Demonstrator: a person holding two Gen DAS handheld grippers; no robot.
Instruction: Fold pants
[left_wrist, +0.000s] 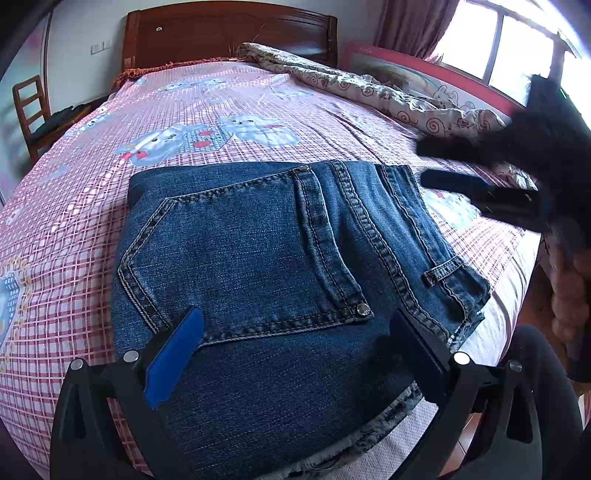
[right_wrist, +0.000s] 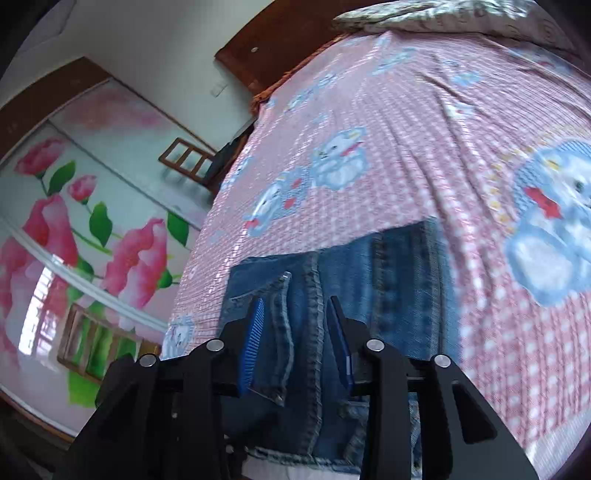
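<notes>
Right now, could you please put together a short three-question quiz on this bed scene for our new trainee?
1. True or false: the jeans lie folded on the pink checked bedsheet.
2. Multiple choice: how do the left gripper jaws stand? A) shut on the denim B) open above the denim C) out of view
3. Short answer: which feature of the jeans faces up between the left gripper's fingers?

Key
1. True.
2. B.
3. A back pocket with a rivet at its corner.

The right gripper also shows its jaws apart, beside the far edge of the jeans.
</notes>
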